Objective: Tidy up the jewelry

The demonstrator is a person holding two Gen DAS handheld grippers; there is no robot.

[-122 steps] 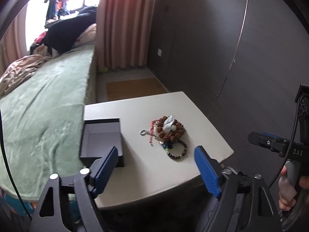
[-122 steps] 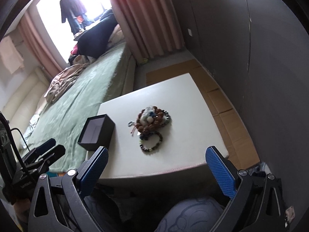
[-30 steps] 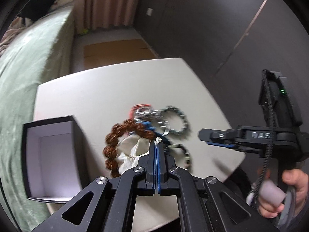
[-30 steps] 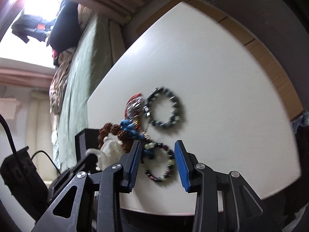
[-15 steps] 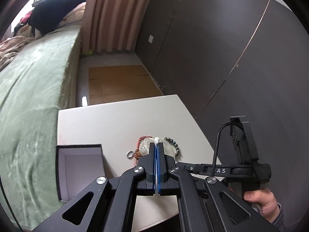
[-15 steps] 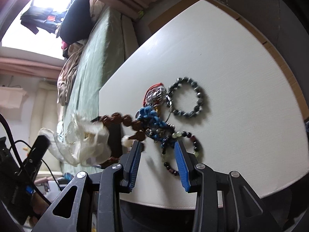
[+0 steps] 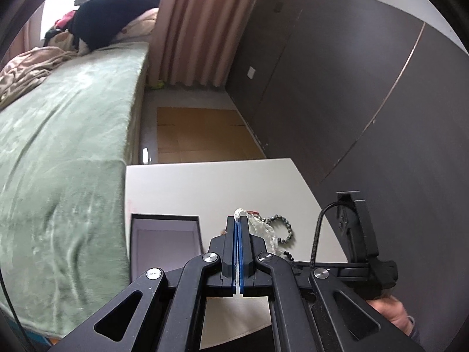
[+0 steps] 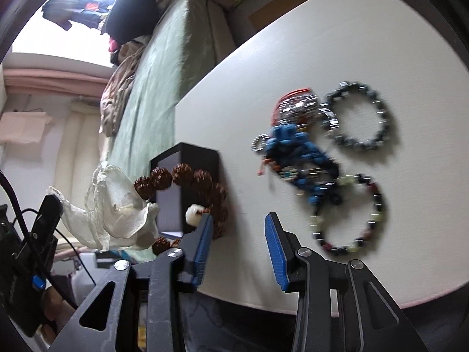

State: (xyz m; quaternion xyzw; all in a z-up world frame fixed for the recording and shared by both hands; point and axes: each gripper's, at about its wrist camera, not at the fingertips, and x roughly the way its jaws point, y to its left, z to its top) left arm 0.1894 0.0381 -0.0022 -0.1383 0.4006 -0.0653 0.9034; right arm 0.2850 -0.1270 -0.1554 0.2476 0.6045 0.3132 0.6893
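My pads (image 8: 202,243) are blue on black arms. The table (image 8: 322,44) is off-white, the box (image 7: 165,239) black with a pale grey inside, the big beads (image 8: 187,176) reddish brown, the bag (image 8: 117,205) cream, the blanket (image 7: 58,146) soft green.

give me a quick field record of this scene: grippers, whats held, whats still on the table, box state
left gripper: shut on the white cloth pouch, lifted off the table
brown bead bracelet: hangs with the pouch, in front of the box
right gripper: open, nothing between the pads
table: blue bead tangle, dark bead bracelet, mixed bead bracelet
black box: open, looks empty, at the table edge beside the green bed
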